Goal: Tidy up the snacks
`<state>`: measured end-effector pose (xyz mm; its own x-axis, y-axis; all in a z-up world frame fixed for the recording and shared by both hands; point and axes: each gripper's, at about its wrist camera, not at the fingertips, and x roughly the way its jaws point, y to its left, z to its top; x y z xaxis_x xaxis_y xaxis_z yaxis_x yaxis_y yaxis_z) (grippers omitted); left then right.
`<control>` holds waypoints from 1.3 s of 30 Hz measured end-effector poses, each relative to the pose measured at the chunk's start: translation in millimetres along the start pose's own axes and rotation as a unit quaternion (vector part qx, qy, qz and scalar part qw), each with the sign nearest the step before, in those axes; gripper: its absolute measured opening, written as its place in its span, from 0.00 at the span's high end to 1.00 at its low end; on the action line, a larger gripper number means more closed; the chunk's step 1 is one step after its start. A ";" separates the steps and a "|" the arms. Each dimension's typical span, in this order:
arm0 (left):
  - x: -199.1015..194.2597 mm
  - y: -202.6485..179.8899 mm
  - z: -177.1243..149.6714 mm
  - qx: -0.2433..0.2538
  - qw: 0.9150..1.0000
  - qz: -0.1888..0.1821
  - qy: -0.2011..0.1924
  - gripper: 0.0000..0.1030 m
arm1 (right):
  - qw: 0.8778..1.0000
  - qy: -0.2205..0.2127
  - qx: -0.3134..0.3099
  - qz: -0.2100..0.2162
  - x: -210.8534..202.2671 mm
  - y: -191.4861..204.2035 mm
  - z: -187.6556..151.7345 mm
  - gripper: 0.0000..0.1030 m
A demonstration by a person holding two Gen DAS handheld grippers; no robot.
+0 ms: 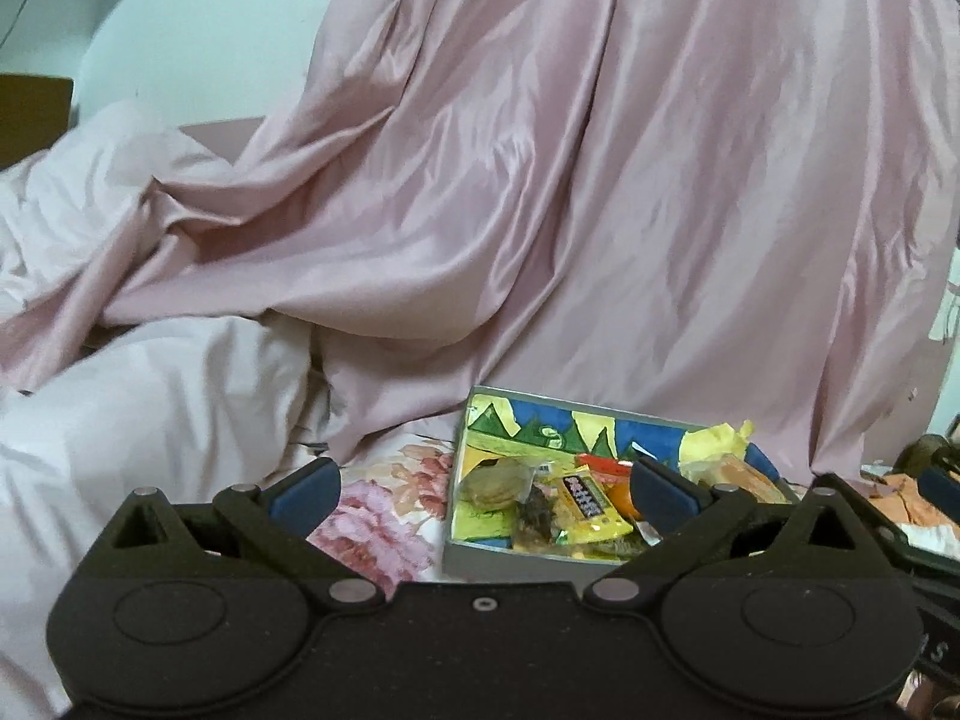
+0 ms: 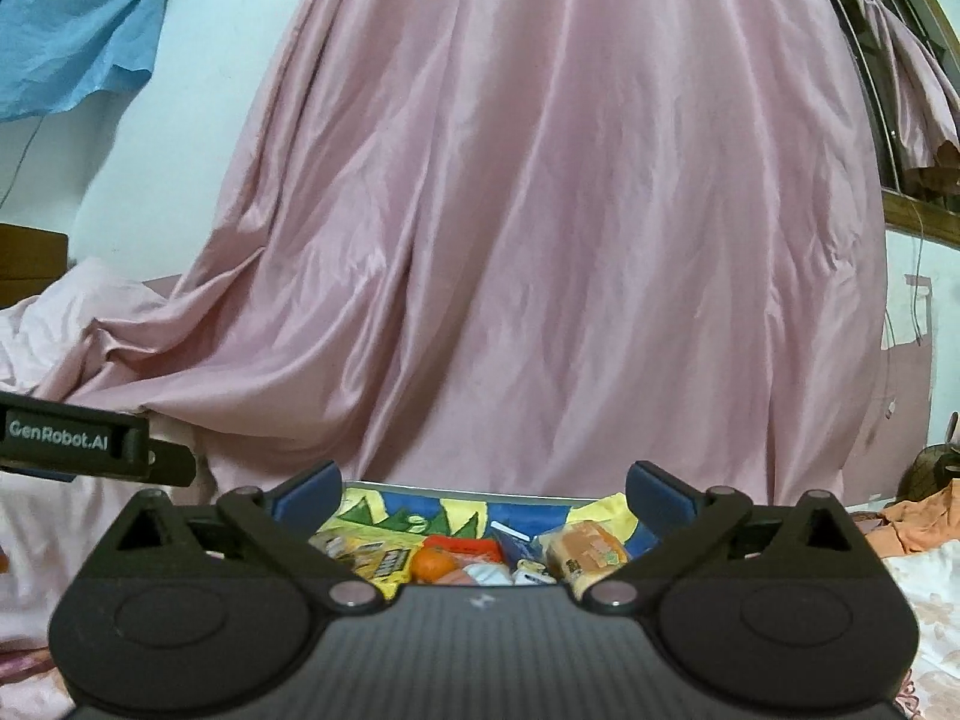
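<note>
A shallow grey box (image 1: 516,564) with a colourful painted inside lies on the floral bedsheet, low in the left wrist view. Several wrapped snacks fill it: a yellow packet (image 1: 585,507), a round biscuit in clear wrap (image 1: 492,483) and an orange packet (image 1: 741,477). My left gripper (image 1: 486,489) is open and empty, its right finger over the box. In the right wrist view the same box (image 2: 420,489) sits just under my open, empty right gripper (image 2: 483,495). A small orange fruit (image 2: 433,564) and a wrapped bun (image 2: 591,546) lie between its fingers.
Pink satin fabric (image 1: 570,180) hangs down behind the box and fills both views. A rumpled pale quilt (image 1: 150,420) lies to the left. Orange cloth (image 2: 918,519) rests on the bed at right. The left gripper's body (image 2: 90,444) juts in at the right wrist view's left edge.
</note>
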<state>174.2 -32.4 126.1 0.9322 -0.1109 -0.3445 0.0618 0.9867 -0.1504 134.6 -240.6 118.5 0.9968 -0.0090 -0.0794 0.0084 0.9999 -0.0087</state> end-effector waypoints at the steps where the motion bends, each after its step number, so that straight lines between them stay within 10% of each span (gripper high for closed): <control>1: -7.6 0.5 -1.8 0.003 1.000 0.002 -0.004 0.01 | 1.000 0.001 -0.002 0.002 -4.3 1.5 0.7 0.00; 39: -104.4 36.4 -89.4 0.044 0.999 -0.005 -0.004 0.01 | 1.000 0.016 -0.019 -0.011 -117.2 30.1 -33.3 0.00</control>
<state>47.2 4.5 73.7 0.9342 -0.1202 -0.3358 0.1022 0.9922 -0.0708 15.4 -209.7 94.3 0.9934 -0.0319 -0.1106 0.0267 0.9985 -0.0482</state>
